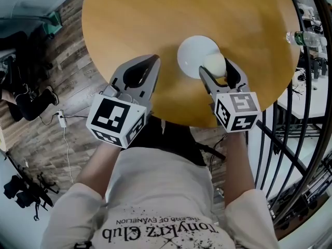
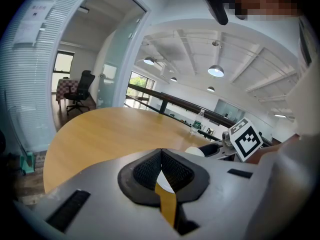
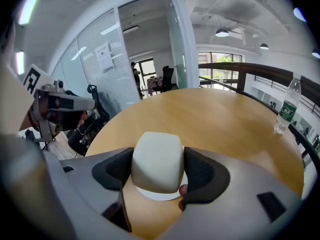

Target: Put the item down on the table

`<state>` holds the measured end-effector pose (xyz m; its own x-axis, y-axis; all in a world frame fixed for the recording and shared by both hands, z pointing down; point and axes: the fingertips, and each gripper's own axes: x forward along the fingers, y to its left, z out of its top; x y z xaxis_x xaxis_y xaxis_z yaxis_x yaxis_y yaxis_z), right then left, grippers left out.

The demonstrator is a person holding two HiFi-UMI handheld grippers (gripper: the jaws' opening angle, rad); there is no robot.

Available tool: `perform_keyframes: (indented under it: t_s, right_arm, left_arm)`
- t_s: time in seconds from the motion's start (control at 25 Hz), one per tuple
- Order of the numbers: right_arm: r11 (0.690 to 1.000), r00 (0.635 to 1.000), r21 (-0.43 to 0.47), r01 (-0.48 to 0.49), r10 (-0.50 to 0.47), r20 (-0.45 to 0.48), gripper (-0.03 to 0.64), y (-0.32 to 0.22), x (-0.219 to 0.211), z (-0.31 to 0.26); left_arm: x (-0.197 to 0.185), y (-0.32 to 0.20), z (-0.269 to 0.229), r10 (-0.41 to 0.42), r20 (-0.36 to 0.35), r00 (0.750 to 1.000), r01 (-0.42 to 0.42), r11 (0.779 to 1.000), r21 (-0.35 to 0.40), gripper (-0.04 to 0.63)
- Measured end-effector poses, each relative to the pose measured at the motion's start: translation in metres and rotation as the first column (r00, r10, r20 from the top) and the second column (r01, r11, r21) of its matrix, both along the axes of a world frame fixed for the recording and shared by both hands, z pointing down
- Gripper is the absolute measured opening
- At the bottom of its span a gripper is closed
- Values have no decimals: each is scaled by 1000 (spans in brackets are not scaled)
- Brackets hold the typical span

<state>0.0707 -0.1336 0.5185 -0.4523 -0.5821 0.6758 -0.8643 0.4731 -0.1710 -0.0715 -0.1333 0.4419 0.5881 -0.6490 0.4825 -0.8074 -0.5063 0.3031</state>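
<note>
The person stands at the near edge of a round table with a honey-coloured wooden top (image 1: 155,19), a claw in each hand. The right gripper (image 1: 217,69) has its two dark padded jaws clamped on a pale cream, rounded soft-edged block (image 1: 213,63), one pad against each side of it. In the right gripper view the cream block (image 3: 156,156) fills the gap between the pads, and a flat round white plate (image 3: 159,194) shows just beneath it. From above, the block sits over the near right rim of that white plate (image 1: 191,53), which lies on the table. I cannot tell whether the block touches the plate or hangs just over it.

The left gripper (image 1: 150,64) is held to the left of the plate, above the table's near edge, its jaws pressed together with nothing in them. The left gripper view shows the ribbed pads meeting at the tips (image 2: 161,153).

A clear plastic water bottle with a green label (image 3: 285,110) stands upright near the table's far right edge, well apart from both claws.
</note>
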Motion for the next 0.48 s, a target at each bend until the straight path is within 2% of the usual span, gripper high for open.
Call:
perform_keyframes:
  t_s: [0.48]
  right_arm:
    - [996, 998, -87, 2, -7, -58, 321, -9, -9, 55]
  left_arm:
    - [-10, 10, 10, -8, 1, 1000, 8, 1000, -27, 25]
